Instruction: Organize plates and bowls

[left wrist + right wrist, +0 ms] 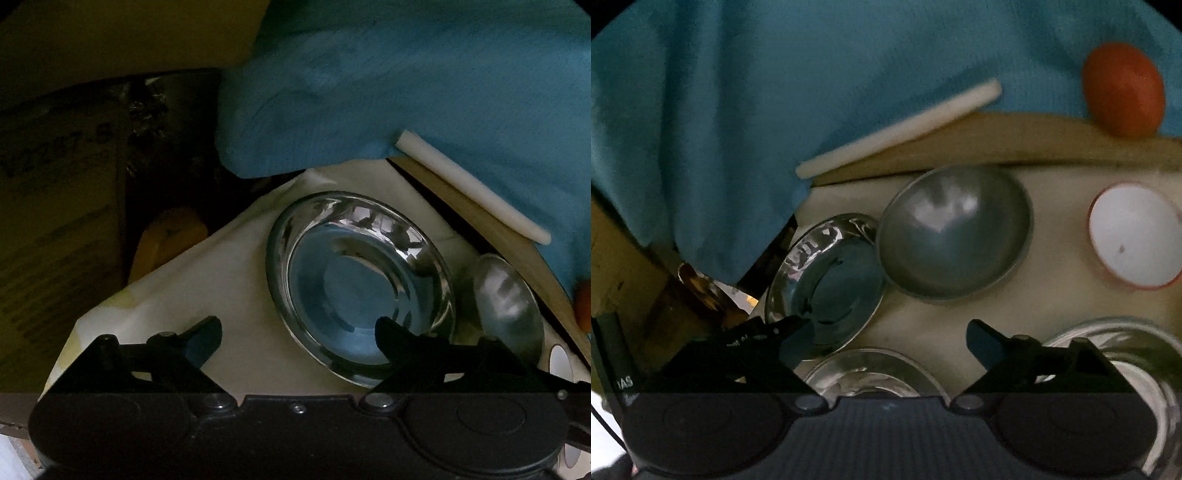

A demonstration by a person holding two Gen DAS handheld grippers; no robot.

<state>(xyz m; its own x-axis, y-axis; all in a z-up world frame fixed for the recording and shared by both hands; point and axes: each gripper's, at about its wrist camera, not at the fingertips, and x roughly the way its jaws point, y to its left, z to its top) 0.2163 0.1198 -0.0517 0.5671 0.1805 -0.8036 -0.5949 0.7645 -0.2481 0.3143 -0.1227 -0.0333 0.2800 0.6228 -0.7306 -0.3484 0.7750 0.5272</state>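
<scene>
While both grippers stand with their fingers spread and nothing clamped between them, the shiny steel plate [360, 280] lies on the cream tabletop [240, 295] and serves as the landmark here.

From the left wrist camera, the left gripper [297, 334] hangs just over the near side of that plate: its right finger [391, 338] overlaps the plate's near rim, though whether it touches the metal I cannot tell, and its left finger [203, 336] is over bare tabletop beside the plate. A matte grey bowl [508, 299] sits just to the right of the plate, partly cut off by the gripper body. Beyond the plate a blue cloth [369, 92] fills the upper view, with a white stick [472, 184] lying along a wooden board [480, 229] at its edge.

From the right wrist camera, the right gripper [886, 338] is released too; its left finger [790, 328] overlaps the steel plate [827, 280], and its right finger [982, 343] is over open tabletop [960, 310]. The grey bowl [955, 230] touches or nearly touches the plate's far right rim. Farther right of the plate stands a white bowl with a red rim [1132, 236]. A clear glass dish [871, 373] lies just nearer than the plate, and another glass bowl [1126, 354] sits well to its right. An orange ball [1123, 88] rests on the blue cloth [775, 92], far beyond the plate.
</scene>
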